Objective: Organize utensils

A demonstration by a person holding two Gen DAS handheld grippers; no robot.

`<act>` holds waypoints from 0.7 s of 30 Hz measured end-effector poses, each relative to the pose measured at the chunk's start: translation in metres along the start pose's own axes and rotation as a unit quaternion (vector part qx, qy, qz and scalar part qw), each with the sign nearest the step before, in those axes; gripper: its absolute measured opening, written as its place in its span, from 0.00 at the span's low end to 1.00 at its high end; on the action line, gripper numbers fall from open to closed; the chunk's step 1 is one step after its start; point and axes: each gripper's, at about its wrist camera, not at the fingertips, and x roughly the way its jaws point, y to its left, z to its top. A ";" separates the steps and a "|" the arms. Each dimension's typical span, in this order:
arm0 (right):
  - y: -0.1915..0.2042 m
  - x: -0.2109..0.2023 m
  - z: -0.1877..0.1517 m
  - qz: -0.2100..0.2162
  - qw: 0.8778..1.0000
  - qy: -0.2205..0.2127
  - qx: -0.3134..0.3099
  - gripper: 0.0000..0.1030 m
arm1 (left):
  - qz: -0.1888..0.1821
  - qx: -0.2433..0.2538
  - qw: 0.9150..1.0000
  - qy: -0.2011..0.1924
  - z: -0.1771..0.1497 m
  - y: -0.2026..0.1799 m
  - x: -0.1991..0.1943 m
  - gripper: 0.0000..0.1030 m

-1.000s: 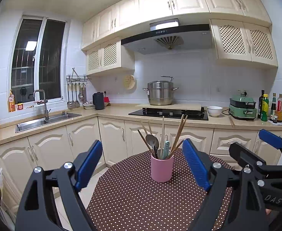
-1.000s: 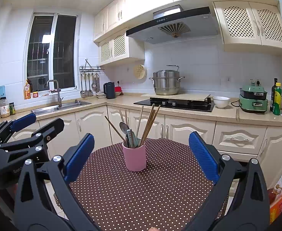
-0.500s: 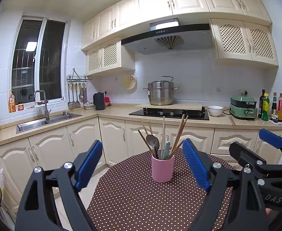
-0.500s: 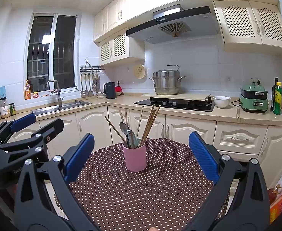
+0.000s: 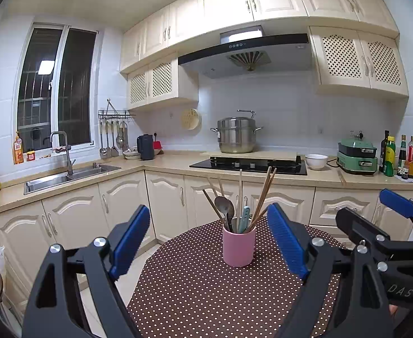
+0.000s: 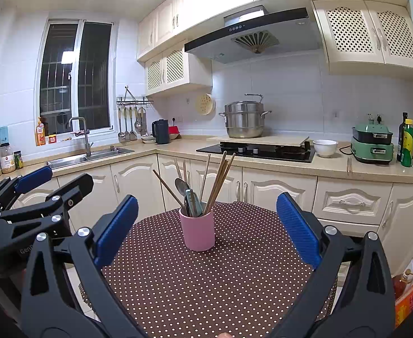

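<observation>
A pink cup [image 5: 238,249] stands upright on a round table with a brown polka-dot cloth [image 5: 200,295]. It holds several wooden chopsticks [image 5: 265,194], a metal spoon [image 5: 224,205] and a pale green-handled utensil [image 5: 245,218]. My left gripper [image 5: 207,239] is open and empty, above the table, short of the cup. My right gripper [image 6: 205,228] is open and empty, with the cup [image 6: 197,232] seen between its blue pads [image 6: 297,232], farther ahead. Each gripper shows at the edge of the other's view.
Cream cabinets and a counter run behind the table, with a sink [image 5: 65,177], a stove with a steel pot [image 5: 236,135], a white bowl [image 5: 316,161], a green cooker [image 5: 357,156] and bottles [image 5: 389,156]. The table edge drops to floor at the left [image 5: 138,267].
</observation>
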 end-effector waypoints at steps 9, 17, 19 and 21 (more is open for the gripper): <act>-0.001 0.003 -0.002 -0.001 1.000 0.003 0.001 0.94 | 0.000 -0.002 1.000 0.005 -0.002 0.001 0.003 0.81; -0.002 0.004 -0.003 0.000 1.000 0.005 0.002 0.94 | 0.002 -0.001 1.000 0.006 -0.003 0.000 0.004 0.81; -0.002 0.005 -0.004 0.000 1.000 0.006 0.002 0.94 | 0.003 -0.001 1.000 0.007 -0.004 -0.001 0.005 0.81; -0.002 0.005 -0.004 0.001 1.000 0.006 0.003 0.94 | 0.003 0.000 1.000 0.008 -0.004 -0.001 0.005 0.81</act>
